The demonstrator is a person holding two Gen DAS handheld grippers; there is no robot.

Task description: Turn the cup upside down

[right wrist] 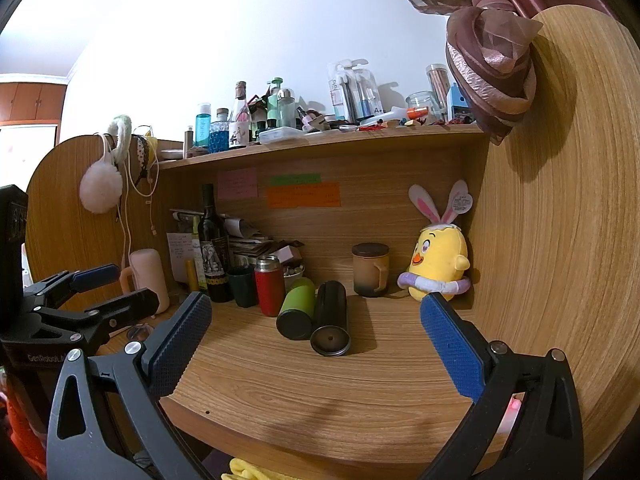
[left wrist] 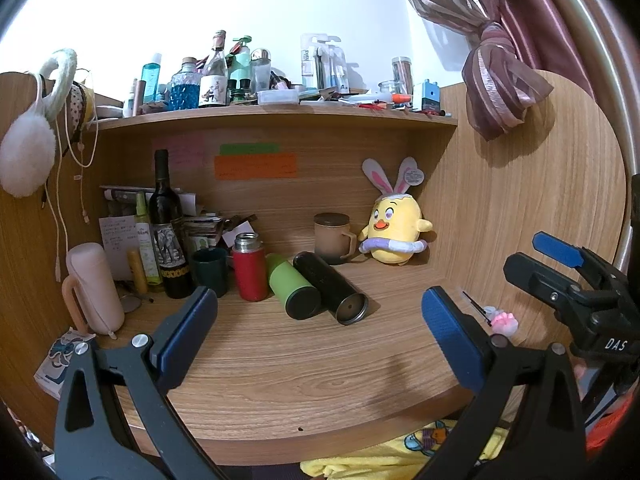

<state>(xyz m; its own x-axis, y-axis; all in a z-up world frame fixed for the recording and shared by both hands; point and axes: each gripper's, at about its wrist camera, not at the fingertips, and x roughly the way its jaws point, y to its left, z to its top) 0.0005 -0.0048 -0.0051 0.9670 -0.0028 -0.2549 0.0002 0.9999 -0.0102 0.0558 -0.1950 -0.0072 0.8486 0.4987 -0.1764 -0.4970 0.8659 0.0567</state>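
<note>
A black cylindrical cup (left wrist: pixel 330 287) (right wrist: pixel 330 320) lies on its side on the wooden desk (left wrist: pixel 300 364) (right wrist: pixel 320 392), its round end facing me. A green cup (left wrist: pixel 293 285) (right wrist: pixel 297 308) lies on its side against its left. A red flask (left wrist: pixel 250 266) (right wrist: pixel 270 285) and a dark green cup (left wrist: pixel 210 266) (right wrist: pixel 243 286) stand upright to the left. My left gripper (left wrist: pixel 320 334) is open and empty, in front of the lying cups. My right gripper (right wrist: pixel 316 340) is open and empty; it also shows in the left wrist view (left wrist: pixel 560 264).
A lidded brown mug (left wrist: pixel 334 238) (right wrist: pixel 371 269) and a yellow plush chick (left wrist: pixel 394 232) (right wrist: pixel 438 264) stand at the back. A wine bottle (left wrist: pixel 166 220) (right wrist: pixel 213 248), a pink case (left wrist: pixel 94 288) and papers crowd the left. A cluttered shelf (left wrist: pixel 276 114) hangs above. A wooden side wall (right wrist: pixel 560 240) rises on the right.
</note>
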